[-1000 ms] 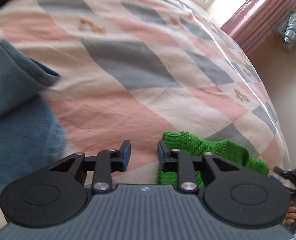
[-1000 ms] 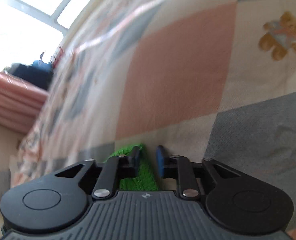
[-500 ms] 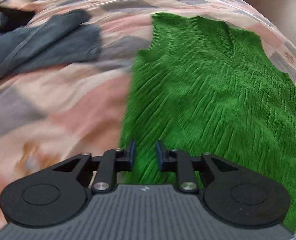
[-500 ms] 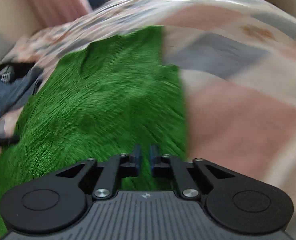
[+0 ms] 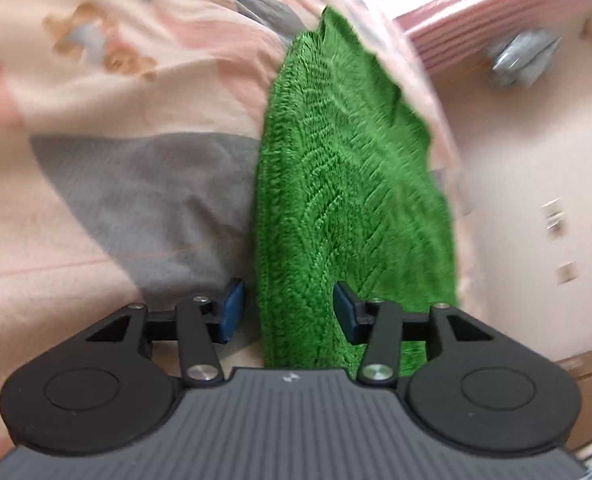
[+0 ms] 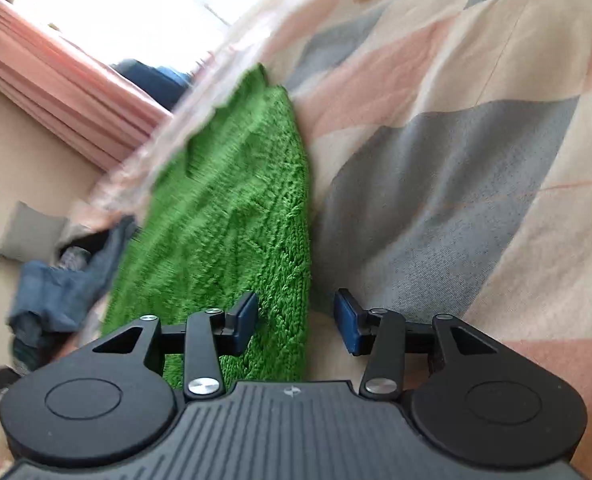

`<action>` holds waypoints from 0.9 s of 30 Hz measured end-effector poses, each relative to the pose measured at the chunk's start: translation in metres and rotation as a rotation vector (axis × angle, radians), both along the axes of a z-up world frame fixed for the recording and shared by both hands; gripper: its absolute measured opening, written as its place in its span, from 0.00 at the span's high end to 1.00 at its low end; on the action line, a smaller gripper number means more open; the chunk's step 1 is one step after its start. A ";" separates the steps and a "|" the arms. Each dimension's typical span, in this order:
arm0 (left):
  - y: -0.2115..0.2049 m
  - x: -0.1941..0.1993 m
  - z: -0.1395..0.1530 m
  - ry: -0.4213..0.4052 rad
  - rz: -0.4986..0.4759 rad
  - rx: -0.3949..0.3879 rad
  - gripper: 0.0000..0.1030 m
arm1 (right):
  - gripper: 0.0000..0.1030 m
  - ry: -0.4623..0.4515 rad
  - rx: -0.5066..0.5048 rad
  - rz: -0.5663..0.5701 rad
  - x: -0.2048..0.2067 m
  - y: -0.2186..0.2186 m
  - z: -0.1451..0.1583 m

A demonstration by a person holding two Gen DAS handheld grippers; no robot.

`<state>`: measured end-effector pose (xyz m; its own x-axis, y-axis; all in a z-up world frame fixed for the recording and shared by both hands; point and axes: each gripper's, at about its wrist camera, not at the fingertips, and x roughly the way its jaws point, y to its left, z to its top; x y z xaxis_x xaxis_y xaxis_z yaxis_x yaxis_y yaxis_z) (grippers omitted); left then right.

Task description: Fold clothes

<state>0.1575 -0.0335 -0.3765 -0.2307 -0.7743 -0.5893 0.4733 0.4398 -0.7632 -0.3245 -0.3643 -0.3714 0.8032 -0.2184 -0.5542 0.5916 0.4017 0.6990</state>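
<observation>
Spreading across the whole scene is the bed, its patchwork quilt (image 5: 144, 200) of pink, cream and grey squares carrying everything. On it lies the green knitted vest (image 5: 348, 184), stretching from the fingers at 6 o'clock up toward 12 o'clock in both wrist views, its far part close to the bed's edge. A heap of blue denim (image 6: 56, 280) sits at 9 o'clock in the right view, apart from the knit.

The left hand-held gripper (image 5: 288, 312) is letting go: its jaws are opening, with the vest's near hem between them but the blue pads clear of it. The right hand-held gripper (image 6: 296, 318) is opening likewise, astride the vest's side edge at its near hem.

To do this release well, I would let the hem drop flat before drawing back, keep both corners level with each other, and check that the far part has not slid over the bed's edge.
</observation>
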 end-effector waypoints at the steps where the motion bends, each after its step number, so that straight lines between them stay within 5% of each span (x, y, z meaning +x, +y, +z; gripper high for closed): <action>1: 0.004 0.001 -0.003 0.003 0.001 -0.019 0.59 | 0.55 -0.029 -0.003 0.004 -0.003 0.000 -0.003; 4: 0.014 0.000 -0.005 -0.017 -0.012 -0.052 0.59 | 0.55 -0.094 -0.007 0.024 -0.009 -0.003 -0.006; 10: 0.017 -0.020 0.008 -0.082 -0.045 -0.028 0.41 | 0.53 -0.083 -0.017 -0.020 -0.021 0.013 0.008; 12: 0.011 -0.021 0.006 -0.046 -0.071 -0.080 0.24 | 0.49 -0.085 0.043 -0.047 -0.028 0.022 0.012; 15: -0.007 -0.021 -0.010 0.030 -0.085 -0.123 0.23 | 0.45 -0.093 0.128 -0.035 -0.028 0.033 0.014; 18: -0.018 -0.022 -0.020 0.143 -0.081 -0.161 0.44 | 0.45 -0.095 0.197 -0.026 -0.021 0.040 0.006; 20: -0.021 -0.026 -0.022 0.204 -0.095 -0.173 0.73 | 0.45 -0.108 0.249 -0.017 -0.016 0.044 -0.001; 22: -0.022 -0.033 -0.021 0.224 -0.116 -0.180 0.85 | 0.45 -0.111 0.260 -0.020 -0.011 0.045 -0.008; 27: 0.000 -0.039 0.012 0.128 -0.114 -0.271 0.87 | 0.45 -0.154 0.266 -0.033 0.001 0.042 -0.017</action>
